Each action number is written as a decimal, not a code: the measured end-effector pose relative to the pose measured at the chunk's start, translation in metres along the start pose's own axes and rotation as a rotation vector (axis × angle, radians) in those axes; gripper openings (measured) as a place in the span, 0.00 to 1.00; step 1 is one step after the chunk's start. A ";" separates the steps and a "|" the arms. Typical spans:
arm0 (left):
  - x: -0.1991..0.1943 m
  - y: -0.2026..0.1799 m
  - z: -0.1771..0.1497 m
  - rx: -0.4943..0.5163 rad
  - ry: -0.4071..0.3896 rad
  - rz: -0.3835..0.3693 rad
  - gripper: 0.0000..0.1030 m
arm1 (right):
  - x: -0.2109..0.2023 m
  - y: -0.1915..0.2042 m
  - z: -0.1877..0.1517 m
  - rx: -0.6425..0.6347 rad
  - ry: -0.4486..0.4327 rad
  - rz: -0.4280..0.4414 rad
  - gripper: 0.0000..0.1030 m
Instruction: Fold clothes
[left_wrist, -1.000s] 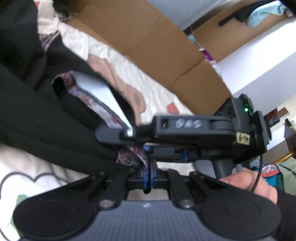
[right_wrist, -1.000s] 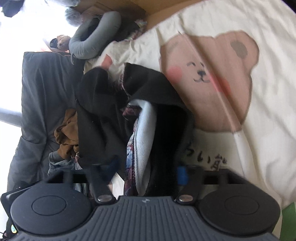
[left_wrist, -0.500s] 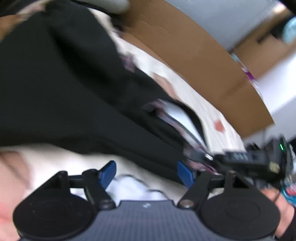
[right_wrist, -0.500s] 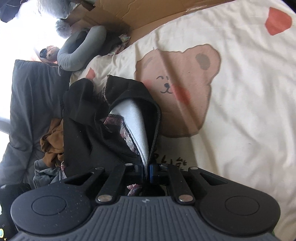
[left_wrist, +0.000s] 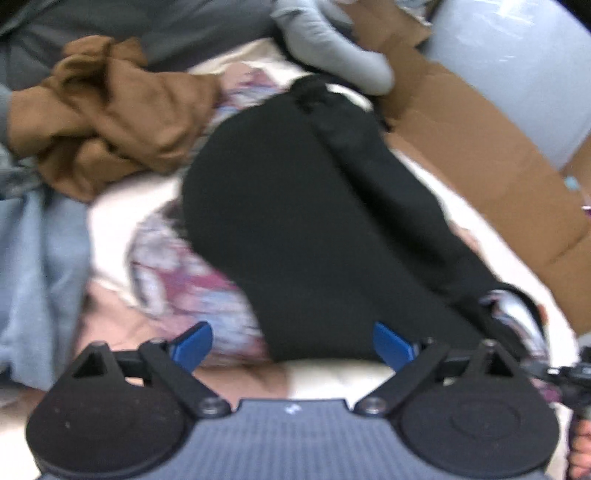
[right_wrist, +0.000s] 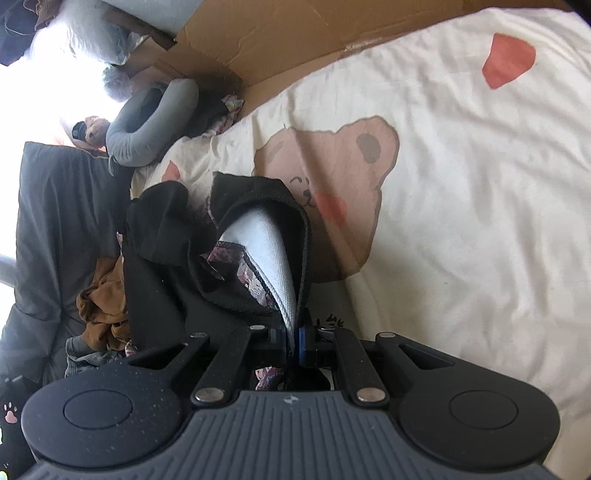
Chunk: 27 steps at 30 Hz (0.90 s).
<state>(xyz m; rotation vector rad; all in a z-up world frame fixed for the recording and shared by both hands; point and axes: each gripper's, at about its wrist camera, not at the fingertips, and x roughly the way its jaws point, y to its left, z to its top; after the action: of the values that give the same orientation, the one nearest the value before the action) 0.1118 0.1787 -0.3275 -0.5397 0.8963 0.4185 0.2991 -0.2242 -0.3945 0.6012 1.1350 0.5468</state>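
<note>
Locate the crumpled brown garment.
In the left wrist view, the crumpled brown garment lies upper left, beside the black garment, below the dark grey blanket.

Open room: wide bare stretch of cream bedsheet with pink bear print (right_wrist: 461, 206) on the right, nothing on it. Brown cardboard sheet (right_wrist: 280, 40) walls off the far edge of the bed. Crumpled black garment with white lining (right_wrist: 229, 258) fills the middle. Left side crowded: brown crumpled cloth (left_wrist: 110, 107), light blue cloth (left_wrist: 40, 273), grey curved neck pillow (right_wrist: 155, 122), dark grey quilt (right_wrist: 62, 206) behind them.
</note>
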 end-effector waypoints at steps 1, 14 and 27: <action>0.002 0.006 -0.001 -0.030 0.001 0.014 0.93 | -0.003 0.000 0.000 0.003 -0.009 -0.005 0.03; 0.046 0.048 -0.002 -0.273 -0.010 -0.007 0.92 | -0.050 -0.013 -0.016 0.042 -0.059 -0.064 0.03; 0.051 0.032 0.007 -0.218 0.100 -0.142 0.16 | -0.095 -0.036 -0.036 0.093 -0.099 -0.143 0.03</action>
<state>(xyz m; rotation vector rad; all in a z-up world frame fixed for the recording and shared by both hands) 0.1273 0.2140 -0.3737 -0.8257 0.9070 0.3644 0.2377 -0.3083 -0.3675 0.6151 1.1046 0.3400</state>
